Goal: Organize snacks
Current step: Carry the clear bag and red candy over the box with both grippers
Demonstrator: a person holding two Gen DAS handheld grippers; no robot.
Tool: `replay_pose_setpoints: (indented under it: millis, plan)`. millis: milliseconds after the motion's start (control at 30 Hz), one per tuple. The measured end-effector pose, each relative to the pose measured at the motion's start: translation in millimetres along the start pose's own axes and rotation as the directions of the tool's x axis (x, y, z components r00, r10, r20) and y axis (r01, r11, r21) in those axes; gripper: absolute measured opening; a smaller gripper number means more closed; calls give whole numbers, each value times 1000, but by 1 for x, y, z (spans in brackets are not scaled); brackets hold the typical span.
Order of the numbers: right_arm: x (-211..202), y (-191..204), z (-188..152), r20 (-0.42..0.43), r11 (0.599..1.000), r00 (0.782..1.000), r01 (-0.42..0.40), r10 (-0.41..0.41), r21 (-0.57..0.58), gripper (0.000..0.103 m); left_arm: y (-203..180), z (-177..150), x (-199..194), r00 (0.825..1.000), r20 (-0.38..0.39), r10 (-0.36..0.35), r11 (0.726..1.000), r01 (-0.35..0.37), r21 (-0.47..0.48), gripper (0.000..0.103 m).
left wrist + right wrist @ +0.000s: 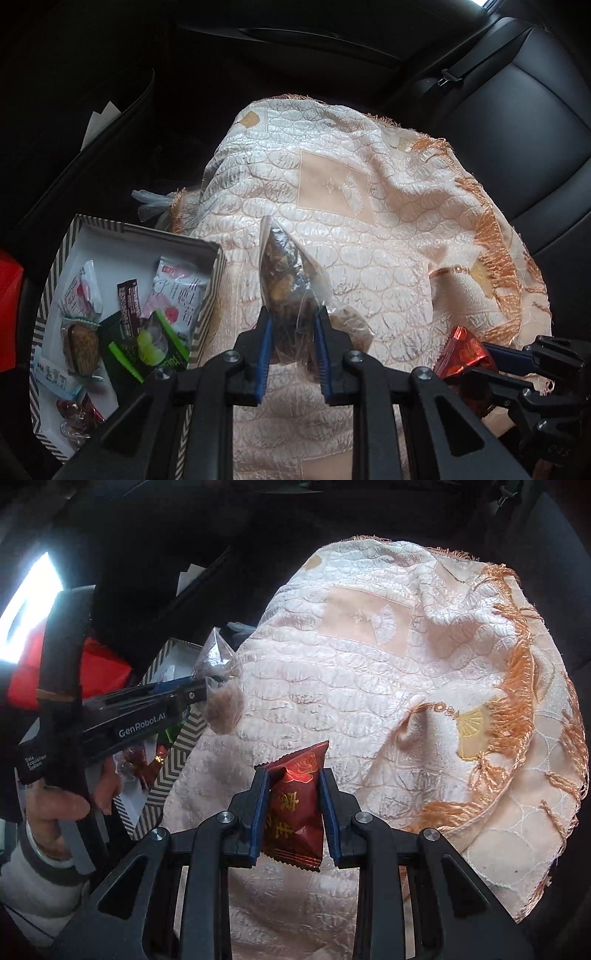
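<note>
Left gripper: black frame, blue pads, jaws nearly together, pinching a clear crinkly plastic bag of dark brown snack pieces. The bag sticks up past the fingertips, clear of the cloth.

Right gripper: same build, jaws closed on a dark red foil sachet with gold rose print and gold characters, held upright, both pads pressing its sides.

Under both: a cream-and-peach quilted satin cloth with orange fringe, draped over a mound.

Left of the cloth: an open cardboard box with black-and-white chevron rim and white floor, touching the cloth edge. Inside it are several wrapped snacks, including a green-and-black packet, a pink-and-white packet and a round brown biscuit in clear wrap.

A hand with a pale sleeve grips the left handle.

Behind: a black leather car seat, dark interior.
</note>
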State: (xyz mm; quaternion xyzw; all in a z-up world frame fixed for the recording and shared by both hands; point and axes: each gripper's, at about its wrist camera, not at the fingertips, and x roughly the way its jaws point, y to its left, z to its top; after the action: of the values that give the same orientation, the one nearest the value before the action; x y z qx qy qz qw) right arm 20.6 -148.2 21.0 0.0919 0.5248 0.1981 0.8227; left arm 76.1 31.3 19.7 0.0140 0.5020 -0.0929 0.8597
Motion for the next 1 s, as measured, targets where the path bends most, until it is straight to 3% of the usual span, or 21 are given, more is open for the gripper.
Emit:
replay_pose_setpoints:
  millis: [500, 1000]
  plan:
    - [16, 31, -10, -17, 1000, 1000, -11, 11, -14, 26, 14, -41, -26, 997, 27, 66, 998, -67, 16, 23]
    - [37, 85, 1, -30, 993, 999, -41, 38, -109, 26, 62, -57, -43, 994, 31, 106, 992, -104, -69, 23]
